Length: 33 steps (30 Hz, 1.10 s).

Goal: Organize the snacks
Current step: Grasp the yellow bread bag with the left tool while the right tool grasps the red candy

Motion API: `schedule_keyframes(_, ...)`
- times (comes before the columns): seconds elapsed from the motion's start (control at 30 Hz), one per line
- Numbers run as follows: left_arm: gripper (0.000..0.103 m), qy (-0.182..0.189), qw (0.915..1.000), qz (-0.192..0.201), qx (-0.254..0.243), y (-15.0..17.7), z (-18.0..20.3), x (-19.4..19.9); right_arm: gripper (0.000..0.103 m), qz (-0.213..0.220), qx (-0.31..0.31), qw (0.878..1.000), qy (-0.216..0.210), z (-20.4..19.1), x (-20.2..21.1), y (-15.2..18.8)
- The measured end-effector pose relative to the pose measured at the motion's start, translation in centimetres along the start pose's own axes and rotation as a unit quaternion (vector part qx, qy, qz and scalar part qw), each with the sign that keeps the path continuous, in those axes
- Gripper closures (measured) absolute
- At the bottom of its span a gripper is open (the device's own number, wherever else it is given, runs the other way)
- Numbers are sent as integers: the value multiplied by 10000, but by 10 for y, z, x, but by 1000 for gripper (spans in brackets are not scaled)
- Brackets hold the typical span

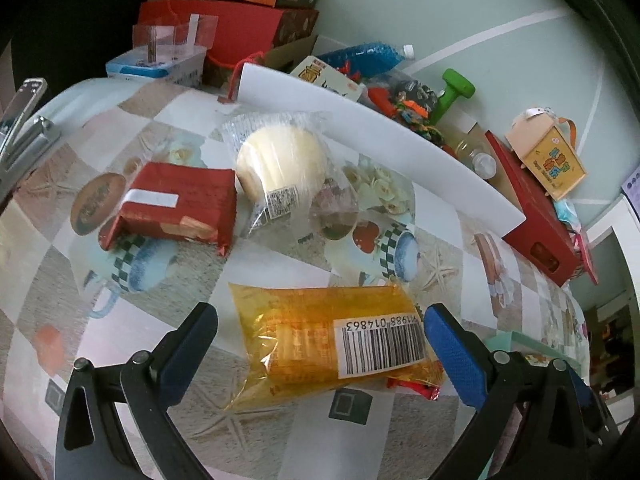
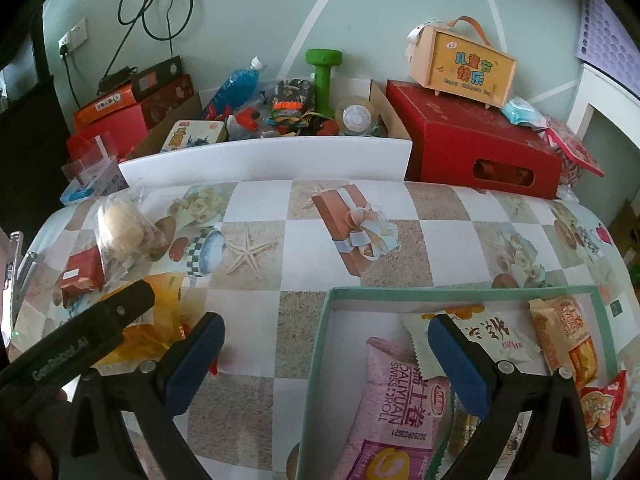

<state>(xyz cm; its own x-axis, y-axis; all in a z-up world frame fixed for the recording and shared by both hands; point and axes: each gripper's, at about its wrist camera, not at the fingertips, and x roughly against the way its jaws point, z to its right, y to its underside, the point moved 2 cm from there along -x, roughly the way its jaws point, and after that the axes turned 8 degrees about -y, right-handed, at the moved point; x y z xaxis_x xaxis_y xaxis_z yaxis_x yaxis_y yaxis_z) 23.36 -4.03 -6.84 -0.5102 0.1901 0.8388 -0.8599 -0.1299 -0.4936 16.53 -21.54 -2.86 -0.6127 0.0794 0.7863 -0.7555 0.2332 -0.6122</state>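
Note:
In the left wrist view my left gripper (image 1: 320, 332) is open, its blue pads on either side of a yellow snack packet (image 1: 324, 336) with a barcode that lies on the table. Beyond it lie a red wrapped snack (image 1: 176, 208) and a clear-wrapped round bun (image 1: 280, 164). In the right wrist view my right gripper (image 2: 326, 344) is open and empty over the left edge of a green-rimmed box (image 2: 320, 344). The box holds a pink Swiss roll packet (image 2: 400, 396), a white packet (image 2: 480, 340) and orange packets (image 2: 568, 336). The left gripper's arm (image 2: 100, 332) shows at left.
A white cardboard box (image 2: 264, 160) of odds and ends with a green dumbbell (image 2: 324, 76) stands behind the table. A red gift box (image 2: 476, 144) carries a yellow carry box (image 2: 464, 64). Red and orange boxes (image 1: 240, 20) stack at the far left. The tablecloth (image 2: 360, 240) is patterned.

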Motion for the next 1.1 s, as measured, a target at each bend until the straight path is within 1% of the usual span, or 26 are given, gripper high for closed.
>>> schedule_keyframes(0.1, 0, -25, 10000, -2, -23, 0, -1, -2, 0, -31, 30, 10000, 11, -1, -2, 1)
schedule_keyframes(0.2, 0, -189, 9998, 43, -46, -1, -5, -1, 0, -16, 34, 10000, 4, -1, -1, 1)
schedule_keyframes(0.33, 0, -309, 9994, 76, 115, -2, -20, 1, 0, -69, 70, 10000, -5, -3, -3, 1)
schedule_keyframes(0.43, 0, -479, 9984, 143, 248, -3, -33, 4, 0, -90, 163, 9998, -16, -8, -4, 2)
schedule_keyframes(0.6, 0, -808, 9952, 236, 489, -5, -54, 10, 0, -95, 486, 9986, -184, -26, -5, 4)
schedule_keyframes(0.8, 0, -895, 9940, 245, 588, -5, -65, 12, 1, -77, 985, 9940, -468, -55, -6, 10)
schedule_keyframes(0.83, 0, -899, 9940, 248, 577, -4, -66, 14, 2, -85, 1049, 9931, -515, -59, -7, 12)
schedule_keyframes(0.9, 0, -911, 9940, 243, 548, -5, -65, 13, 9, -140, 1153, 9914, -605, -66, -11, 15)
schedule_keyframes(1.0, 0, -907, 9942, 227, 525, -5, -65, 12, 16, -323, 1171, 9901, -702, -71, -20, 19)
schedule_keyframes(1.07, 0, -909, 9943, 216, 509, -5, -64, 11, 17, -422, 1086, 9900, -800, -70, -25, 21)
schedule_keyframes(1.1, 0, -920, 9943, 209, 488, -5, -63, 10, 19, -468, 1050, 9898, -847, -70, -28, 22)
